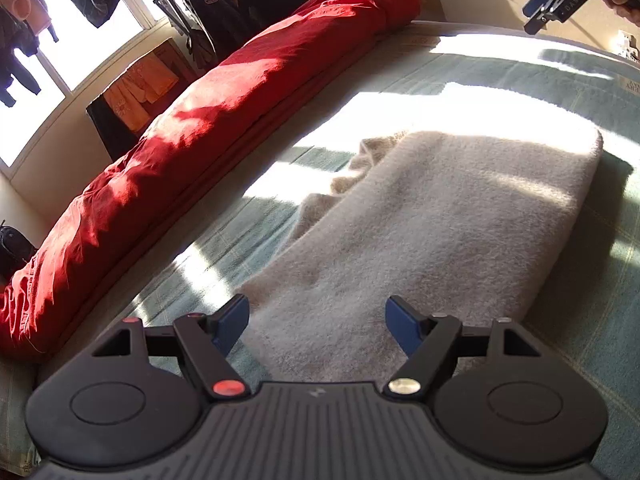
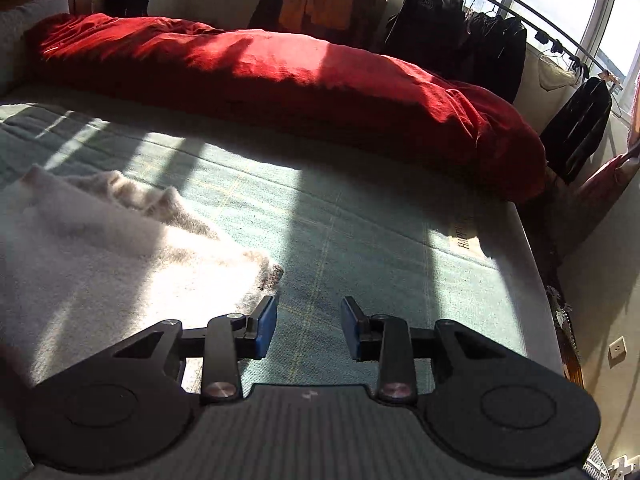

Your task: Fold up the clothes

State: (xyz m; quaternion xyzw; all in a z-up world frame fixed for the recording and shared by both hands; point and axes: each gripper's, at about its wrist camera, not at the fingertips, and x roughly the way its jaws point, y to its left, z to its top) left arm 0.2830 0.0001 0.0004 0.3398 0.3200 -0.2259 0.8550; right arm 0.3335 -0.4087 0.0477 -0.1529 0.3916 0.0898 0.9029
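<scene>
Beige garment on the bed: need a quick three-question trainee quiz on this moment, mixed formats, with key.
1. True or false: the left claw is clamped on the beige garment.
2. What lies along the far side of the bed? A) red duvet B) blue rug C) wooden board
3. Fill in: the right claw is open and holds ____.

Key: 1 false, its jaws stand open above the garment; 2 A, the red duvet; 3 nothing.

One towel (image 1: 432,232), one red duvet (image 1: 224,100), two tools (image 1: 316,326).
</scene>
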